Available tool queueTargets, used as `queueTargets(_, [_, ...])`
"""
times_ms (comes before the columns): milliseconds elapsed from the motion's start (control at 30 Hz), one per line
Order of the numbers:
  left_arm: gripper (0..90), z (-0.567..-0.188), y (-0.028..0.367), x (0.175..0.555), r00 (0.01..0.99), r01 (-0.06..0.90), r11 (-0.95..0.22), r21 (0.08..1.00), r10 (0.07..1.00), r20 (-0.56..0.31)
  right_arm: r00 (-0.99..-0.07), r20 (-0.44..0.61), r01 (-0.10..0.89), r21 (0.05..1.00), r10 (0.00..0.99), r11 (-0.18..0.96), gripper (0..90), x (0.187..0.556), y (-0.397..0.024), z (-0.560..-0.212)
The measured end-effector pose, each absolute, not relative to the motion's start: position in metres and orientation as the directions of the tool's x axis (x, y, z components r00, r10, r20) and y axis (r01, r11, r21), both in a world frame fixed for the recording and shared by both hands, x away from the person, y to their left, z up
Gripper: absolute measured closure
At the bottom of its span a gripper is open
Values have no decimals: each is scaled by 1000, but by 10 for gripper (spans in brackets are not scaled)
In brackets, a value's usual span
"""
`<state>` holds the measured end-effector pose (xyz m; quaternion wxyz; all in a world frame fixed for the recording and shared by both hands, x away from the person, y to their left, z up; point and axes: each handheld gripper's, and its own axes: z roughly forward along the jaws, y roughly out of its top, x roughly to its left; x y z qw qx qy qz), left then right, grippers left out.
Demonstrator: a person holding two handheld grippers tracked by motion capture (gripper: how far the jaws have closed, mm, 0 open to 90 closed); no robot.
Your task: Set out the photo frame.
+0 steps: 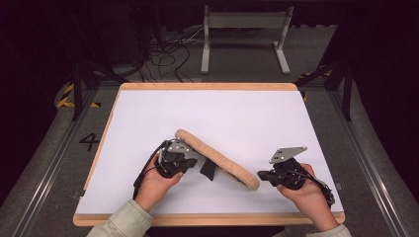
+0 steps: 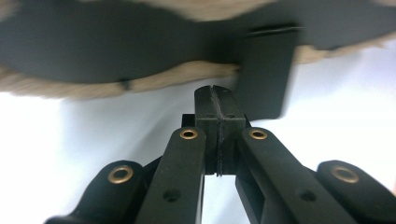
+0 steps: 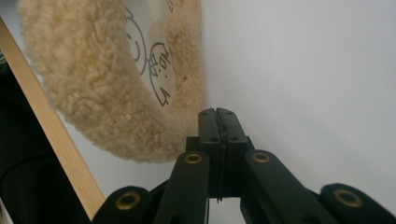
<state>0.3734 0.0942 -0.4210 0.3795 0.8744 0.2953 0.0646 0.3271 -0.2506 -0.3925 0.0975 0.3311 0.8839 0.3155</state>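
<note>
Fleece-rimmed frame stands tilted on the white tabletop, propped by a black stand, between both hand-held grippers. Left hand-held gripper and right hand-held gripper have jaws pressed together, empty. Grey floor, cables beyond.

Fleecy frame on table, between claws.

"4" on floor, left of table; pad's scribbles prob. unreadable.

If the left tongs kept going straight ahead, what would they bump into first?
Probably the black stand flap on the back of the fluffy-rimmed mirror. It sits just ahead of the shut left tongs, slightly to one side, though the exact gap is hard to judge.
</note>
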Motion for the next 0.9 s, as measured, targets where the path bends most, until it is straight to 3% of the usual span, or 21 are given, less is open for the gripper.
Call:
queueTargets(233, [900, -418, 74, 355, 867, 422, -545, 725, 477, -146, -753, 27, 522, 633, 657, 572, 900, 328, -253, -392])
queueTargets(500, [900, -422, 55, 345, 898, 369, -570, 734, 422, -123, -746, 30, 527, 638, 665, 562, 900, 327, -255, -392])
queueTargets(700, [900, -429, 40, 343, 908, 352, -583, 732, 401, -116, -738, 29, 530, 643, 675, 552, 900, 326, -258, -392])
queueTargets(900, [900, -438, 29, 342, 894, 365, -576, 732, 438, -101, -730, 27, 534, 645, 683, 547, 900, 325, -261, -392])
